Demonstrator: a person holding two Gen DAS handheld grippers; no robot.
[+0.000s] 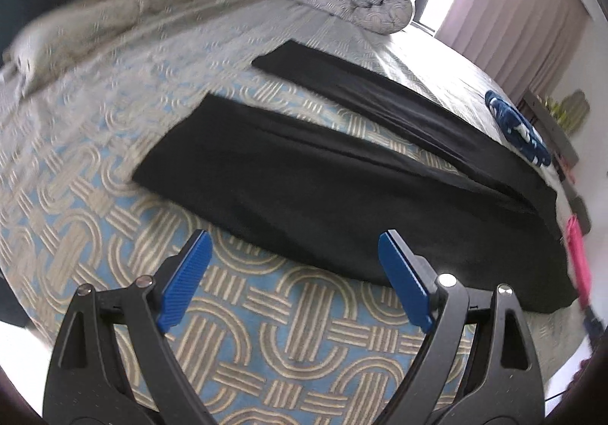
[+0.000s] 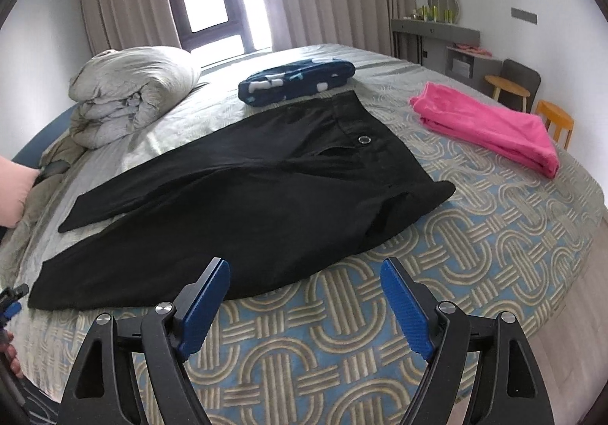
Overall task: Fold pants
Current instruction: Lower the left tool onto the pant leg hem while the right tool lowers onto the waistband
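Both tools (image 1: pixel 294 257) (image 2: pixel 306 282) agape near pants (image 2: pixel 243 197)

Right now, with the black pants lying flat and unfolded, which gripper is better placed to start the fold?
Probably the left gripper. It hangs open beside the near leg of the black pants, toward the cuff end. The right gripper, also open, sits by the same leg's middle, away from cuffs and waistband.

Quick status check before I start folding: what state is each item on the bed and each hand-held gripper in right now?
black pants: spread flat, unfolded, legs apart
pink garment: folded, beside the pants' waistband
navy patterned garment: folded, beyond the waistband
grey duvet: bundled in a heap
left hand-held gripper: open, empty, above the bedspread
right hand-held gripper: open, empty
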